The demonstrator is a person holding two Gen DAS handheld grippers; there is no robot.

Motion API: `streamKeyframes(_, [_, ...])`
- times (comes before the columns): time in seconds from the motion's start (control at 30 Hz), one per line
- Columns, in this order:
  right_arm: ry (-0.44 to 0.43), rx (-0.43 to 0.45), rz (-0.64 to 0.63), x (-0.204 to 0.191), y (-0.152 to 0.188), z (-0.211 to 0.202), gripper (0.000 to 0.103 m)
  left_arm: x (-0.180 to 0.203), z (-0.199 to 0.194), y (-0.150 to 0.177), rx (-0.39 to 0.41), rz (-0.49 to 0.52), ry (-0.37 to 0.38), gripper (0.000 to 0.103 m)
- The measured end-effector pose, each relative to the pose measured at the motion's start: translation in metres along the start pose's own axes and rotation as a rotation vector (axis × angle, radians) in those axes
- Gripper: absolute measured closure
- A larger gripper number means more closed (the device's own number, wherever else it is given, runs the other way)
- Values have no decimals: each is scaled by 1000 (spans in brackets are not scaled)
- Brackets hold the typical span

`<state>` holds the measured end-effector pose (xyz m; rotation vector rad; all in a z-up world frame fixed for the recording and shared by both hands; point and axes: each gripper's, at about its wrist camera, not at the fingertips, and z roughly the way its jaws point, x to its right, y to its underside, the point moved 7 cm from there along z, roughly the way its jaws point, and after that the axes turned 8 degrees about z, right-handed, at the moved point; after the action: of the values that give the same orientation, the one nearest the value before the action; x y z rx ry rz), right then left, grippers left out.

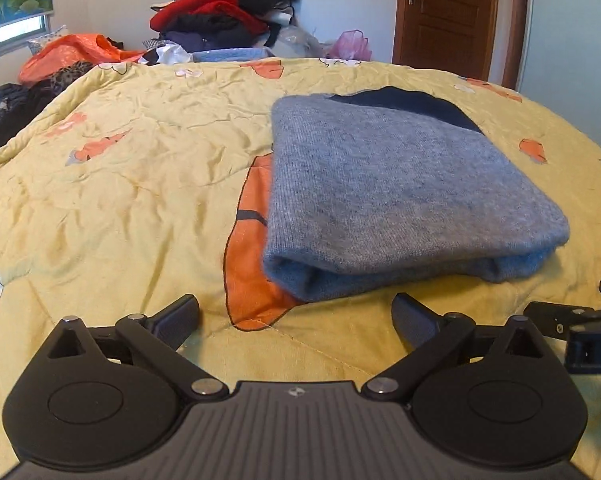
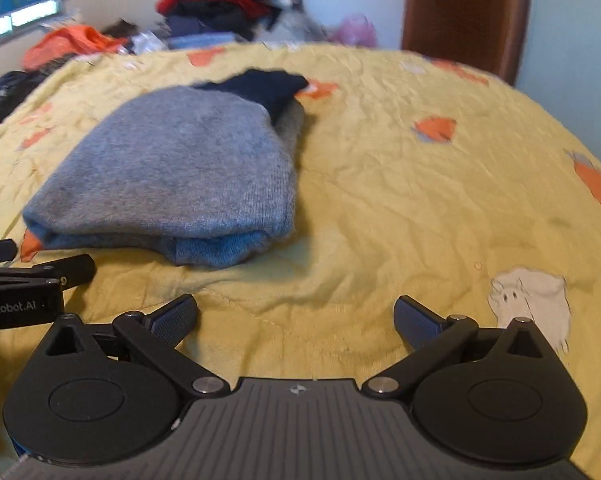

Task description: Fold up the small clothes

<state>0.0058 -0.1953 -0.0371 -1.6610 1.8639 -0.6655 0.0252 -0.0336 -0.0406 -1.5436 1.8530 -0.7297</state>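
A grey-blue knitted garment lies folded into a thick rectangle on the yellow quilt, with a dark navy part at its far end. It also shows in the right wrist view, ahead and to the left. My left gripper is open and empty, just short of the garment's near folded edge. My right gripper is open and empty, near the garment's right side and apart from it. Each gripper shows at the edge of the other's view.
A tall pile of red, black and blue clothes sits beyond the bed's far edge, with orange cloth to its left. A brown door stands at the back right. Dark clothes lie at the far left.
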Motion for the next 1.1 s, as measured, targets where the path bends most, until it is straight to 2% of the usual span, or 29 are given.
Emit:
streamKeyframes(0.07, [25, -26, 19, -1, -2, 1, 0, 1, 0, 0, 1, -1, 0, 0])
streamKeyframes(0.13, [35, -17, 39, -1, -4, 4, 0, 0, 0, 1, 3, 0, 5, 0])
streamKeyframes(0.33, [59, 124, 51, -6, 3, 7, 0, -1, 1, 0, 3, -1, 4, 0])
streamKeyframes(1.1, [42, 127, 35, -10, -4, 12, 0, -3, 4, -3, 3, -2, 10, 0])
